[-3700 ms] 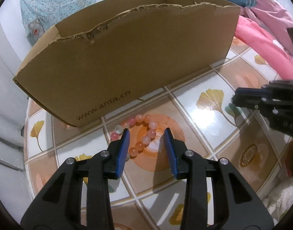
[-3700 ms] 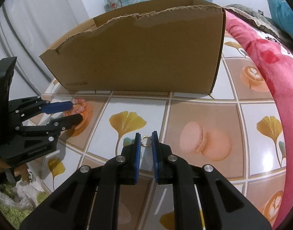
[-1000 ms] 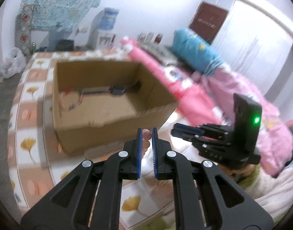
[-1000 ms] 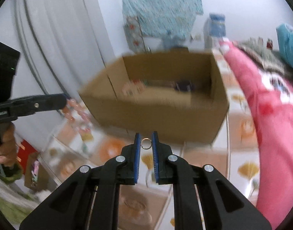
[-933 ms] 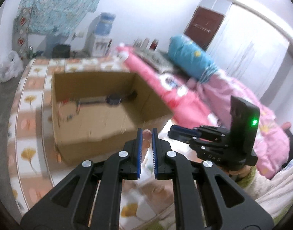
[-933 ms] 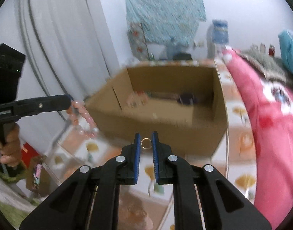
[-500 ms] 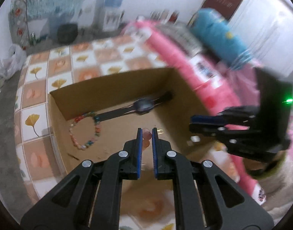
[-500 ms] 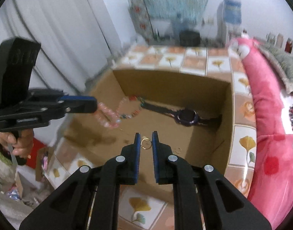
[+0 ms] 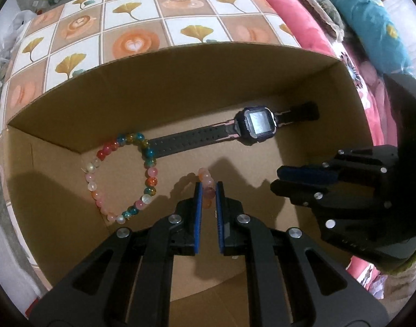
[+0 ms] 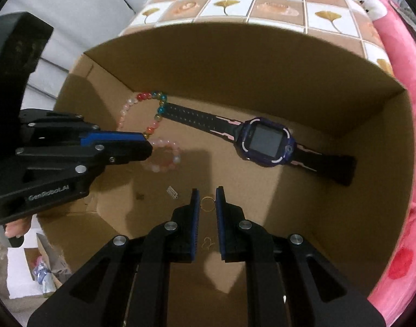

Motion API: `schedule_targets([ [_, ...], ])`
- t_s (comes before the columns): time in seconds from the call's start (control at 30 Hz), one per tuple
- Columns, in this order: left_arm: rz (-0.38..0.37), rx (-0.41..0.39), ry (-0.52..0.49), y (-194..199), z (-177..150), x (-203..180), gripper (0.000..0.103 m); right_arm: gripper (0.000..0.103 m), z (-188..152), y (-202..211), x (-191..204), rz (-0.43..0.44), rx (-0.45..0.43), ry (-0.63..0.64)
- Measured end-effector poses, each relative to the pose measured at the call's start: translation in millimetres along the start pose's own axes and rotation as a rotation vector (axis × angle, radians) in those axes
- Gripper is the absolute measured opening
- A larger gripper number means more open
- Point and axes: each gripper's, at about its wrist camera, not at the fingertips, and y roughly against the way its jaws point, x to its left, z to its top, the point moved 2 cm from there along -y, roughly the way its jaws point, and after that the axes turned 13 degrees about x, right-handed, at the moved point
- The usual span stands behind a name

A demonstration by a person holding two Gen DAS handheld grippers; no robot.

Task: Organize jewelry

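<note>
Both grippers hang inside an open cardboard box (image 9: 180,81). My left gripper (image 9: 207,190) is shut on a pink bead bracelet (image 9: 205,184), which dangles over the box floor; it also shows in the right wrist view (image 10: 164,158). My right gripper (image 10: 207,199) holds a small gold ring (image 10: 207,203) between its pads, the jaws slightly parted around it. From the left wrist view the right gripper (image 9: 303,177) sits to the right. On the box floor lie a multicoloured bead bracelet (image 9: 121,177) and a dark watch (image 9: 258,125).
The box stands on a tiled floor with leaf and coffee prints (image 9: 131,24). A pink blanket (image 10: 404,54) lies along the box's right side. A small metal spring (image 10: 172,192) and a gold hook (image 10: 208,242) lie on the box floor.
Both grippers have lifted their items from the tiled floor, moved over the box rim and lowered inside the box. The right jaws look slightly wider around the ring.
</note>
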Motion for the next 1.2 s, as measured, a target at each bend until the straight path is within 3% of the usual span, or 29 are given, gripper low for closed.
schedule_targets([
  [0.07,-0.005,-0.001,0.002,-1,1,1,0.009,0.013,0,0,1,0.013,-0.006,-0.003],
  [0.17,-0.009,-0.004,0.017,0,0,3,0.030,0.013,0,2,-1,0.012,-0.014,-0.015],
  [0.43,-0.044,-0.116,-0.003,34,-14,-4,0.037,0.013,-17,29,-4,0.049,-0.092,-0.034],
  [0.53,-0.054,-0.191,-0.028,61,-34,-9,0.047,0.015,-35,57,-6,0.116,-0.184,-0.048],
  [0.63,-0.077,-0.283,-0.055,94,-69,-11,0.065,0.033,-61,86,-10,0.183,-0.301,-0.071],
  [0.7,-0.094,-0.372,-0.071,118,-102,-9,0.072,0.038,-93,114,-17,0.219,-0.415,-0.081],
  [0.77,-0.099,-0.443,-0.059,131,-125,-2,0.080,0.047,-121,129,-23,0.204,-0.505,-0.111],
  [0.87,-0.071,-0.581,0.043,141,-170,23,0.085,0.055,-159,139,-41,0.129,-0.602,-0.210],
  [0.97,-0.139,-0.587,0.172,121,-190,51,0.086,0.059,-178,116,-66,0.217,-0.560,-0.319],
  [1.07,-0.267,-0.498,0.287,81,-194,71,0.086,0.059,-176,80,-79,0.297,-0.463,-0.398],
  [1.1,-0.292,-0.488,0.296,74,-194,72,0.086,0.059,-174,70,-78,0.323,-0.439,-0.398],
  [1.2,-0.456,-0.454,0.322,48,-196,71,0.086,0.059,-169,49,-71,0.387,-0.405,-0.379],
])
